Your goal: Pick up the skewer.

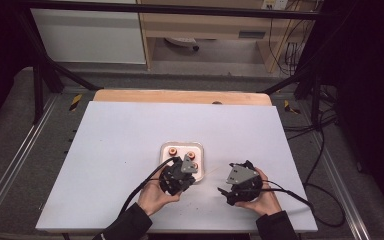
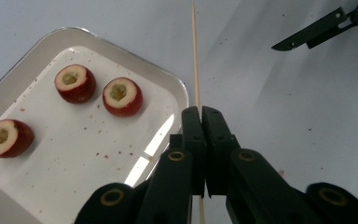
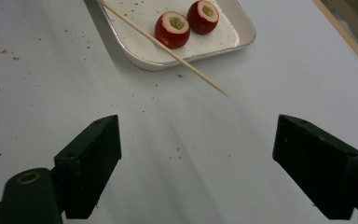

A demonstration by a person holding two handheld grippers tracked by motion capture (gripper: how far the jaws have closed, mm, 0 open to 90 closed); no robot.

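A thin wooden skewer (image 2: 195, 56) runs straight out from my left gripper (image 2: 201, 112), whose jaws are shut on it. Beside it, a white tray (image 2: 121, 51) holds three cored red fruits (image 2: 122, 96) with pale flesh. From the right gripper view the skewer (image 3: 168, 46) slants across the tray's (image 3: 168, 63) corner, its tip over the table, with two fruits (image 3: 172, 29) behind it. My right gripper (image 3: 200, 140) stands open over bare table, nothing between its jaws. From above, the left gripper (image 1: 192, 172) sits at the tray's (image 1: 200, 147) near edge and the right gripper (image 1: 225, 182) is to its right.
A white sheet (image 1: 120, 150) covers the table, with a wooden edge (image 1: 180, 96) along the far side. Red crumbs speckle the sheet near the tray. Black cables (image 1: 140, 187) trail from both grippers toward the front. Metal frame rails (image 1: 10, 160) run along both sides.
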